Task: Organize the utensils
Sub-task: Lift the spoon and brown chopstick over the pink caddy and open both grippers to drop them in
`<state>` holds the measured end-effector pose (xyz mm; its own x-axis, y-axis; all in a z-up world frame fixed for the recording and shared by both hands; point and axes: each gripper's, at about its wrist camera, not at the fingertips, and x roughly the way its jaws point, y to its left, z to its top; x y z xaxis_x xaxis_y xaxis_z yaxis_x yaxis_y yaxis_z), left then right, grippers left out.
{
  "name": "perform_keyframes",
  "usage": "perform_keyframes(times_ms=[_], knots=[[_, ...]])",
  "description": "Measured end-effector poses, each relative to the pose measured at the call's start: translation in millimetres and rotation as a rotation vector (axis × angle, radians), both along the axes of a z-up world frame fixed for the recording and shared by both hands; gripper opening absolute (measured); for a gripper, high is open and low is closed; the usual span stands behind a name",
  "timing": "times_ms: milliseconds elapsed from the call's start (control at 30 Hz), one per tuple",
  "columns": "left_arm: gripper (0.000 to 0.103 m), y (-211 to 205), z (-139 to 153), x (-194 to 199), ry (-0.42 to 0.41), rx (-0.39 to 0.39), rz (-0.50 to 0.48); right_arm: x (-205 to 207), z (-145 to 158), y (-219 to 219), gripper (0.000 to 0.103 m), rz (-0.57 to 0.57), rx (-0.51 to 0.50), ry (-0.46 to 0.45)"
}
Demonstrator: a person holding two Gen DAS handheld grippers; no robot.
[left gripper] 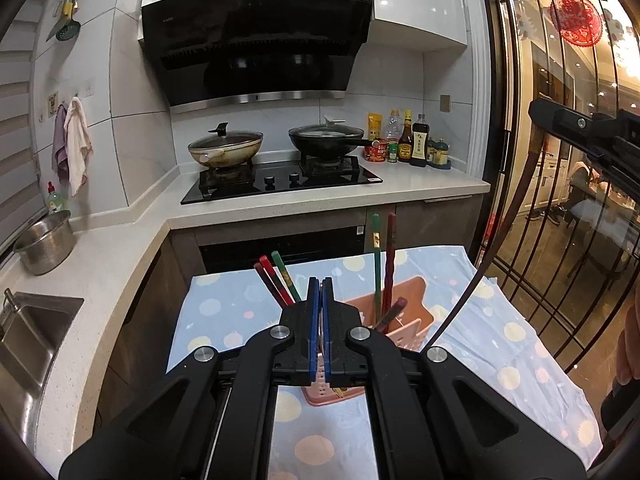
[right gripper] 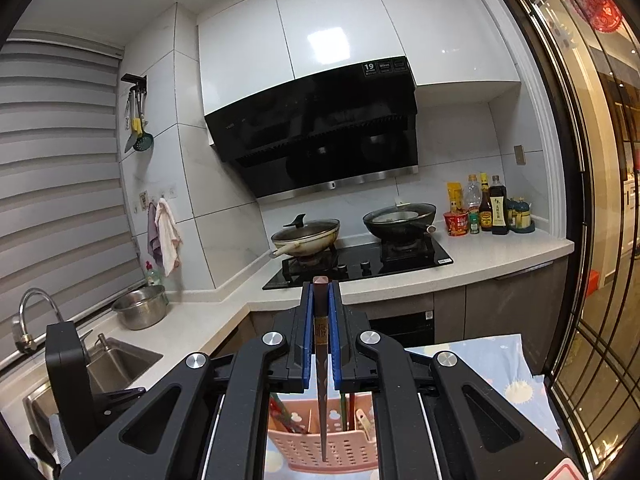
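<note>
A pink perforated utensil basket [left gripper: 404, 322] stands on a table with a blue dotted cloth [left gripper: 224, 312]. Red and green chopsticks [left gripper: 276, 280] lean in its left part, and a green and a red one [left gripper: 383, 264] stand upright in its right part. My left gripper [left gripper: 319, 284] is shut on the basket's near rim [left gripper: 320, 376]. My right gripper [right gripper: 321, 288] is shut on a dark brown chopstick [right gripper: 321, 360], held upright with its tip hanging above the basket [right gripper: 320, 446]. The right gripper also shows at the right edge of the left wrist view [left gripper: 592, 132].
A white counter [left gripper: 120, 248] wraps around the left with a sink [left gripper: 32, 336] and a steel bowl [left gripper: 44, 242]. Behind are a hob with two pans [left gripper: 280, 176] and sauce bottles [left gripper: 408, 142]. A glass door with black bars [left gripper: 560, 200] stands on the right.
</note>
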<state>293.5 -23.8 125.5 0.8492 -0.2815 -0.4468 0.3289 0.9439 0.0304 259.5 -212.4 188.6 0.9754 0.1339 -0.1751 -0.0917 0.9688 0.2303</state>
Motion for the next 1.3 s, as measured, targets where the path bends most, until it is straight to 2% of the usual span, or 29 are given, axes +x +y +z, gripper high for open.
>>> perform_keyframes(times_ms=[333, 767, 1300], knots=[[0.001, -11, 4, 40, 0.005, 0.009, 0.004, 57, 4, 3, 0.007, -0.022, -0.02, 0.015], [0.001, -26, -29, 70, 0.074, 0.03, 0.001, 96, -57, 20, 0.007, 0.03, -0.054, 0.148], [0.002, -27, -46, 76, 0.112, 0.026, 0.012, 113, -94, 32, 0.007, 0.07, -0.086, 0.253]])
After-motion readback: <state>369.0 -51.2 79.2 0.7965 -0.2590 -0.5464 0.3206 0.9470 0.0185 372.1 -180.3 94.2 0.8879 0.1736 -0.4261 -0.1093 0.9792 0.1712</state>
